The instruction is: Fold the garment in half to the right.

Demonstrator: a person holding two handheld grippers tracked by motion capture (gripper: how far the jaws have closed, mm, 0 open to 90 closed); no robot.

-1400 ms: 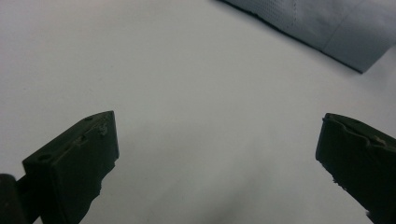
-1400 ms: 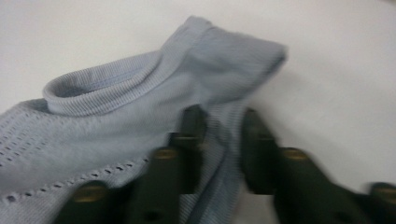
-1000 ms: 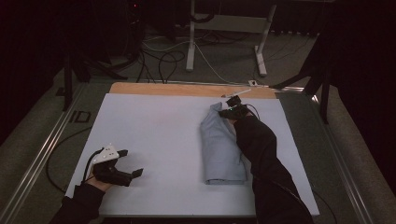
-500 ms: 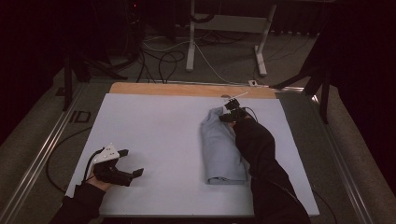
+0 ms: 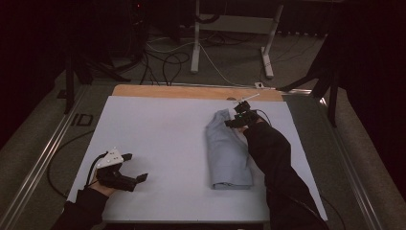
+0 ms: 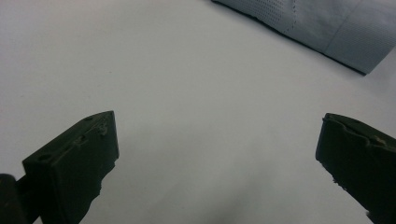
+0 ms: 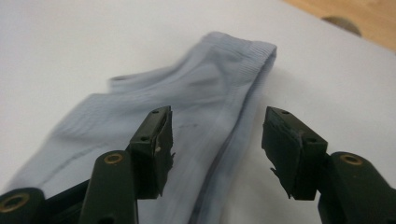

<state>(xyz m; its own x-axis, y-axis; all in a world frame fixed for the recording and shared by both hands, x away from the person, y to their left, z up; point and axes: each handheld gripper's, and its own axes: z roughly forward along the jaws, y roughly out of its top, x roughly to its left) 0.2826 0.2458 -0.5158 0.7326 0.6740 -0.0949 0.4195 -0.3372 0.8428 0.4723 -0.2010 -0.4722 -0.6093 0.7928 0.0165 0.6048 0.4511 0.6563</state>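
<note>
I have the folded pale-blue garment [image 5: 227, 153] lying lengthwise on the right half of the white sheet [image 5: 158, 139] that covers the table [image 5: 191, 92], its far end toward the wooden edge. My right gripper [image 5: 235, 120] sits at that far end; its fingers [image 7: 156, 147] have just been opening and now stand part-way apart, with the cloth below them and nothing pinched, which I judge to be a release after laying a fold flat. The ribbed hem [image 7: 254, 58] looks slightly blurred, so I cannot say whether it is fully settled. My left gripper [image 5: 136, 178] rests wide open and empty on the bare sheet near the front left, kept well apart from the garment so the working side stays unobstructed.
</note>
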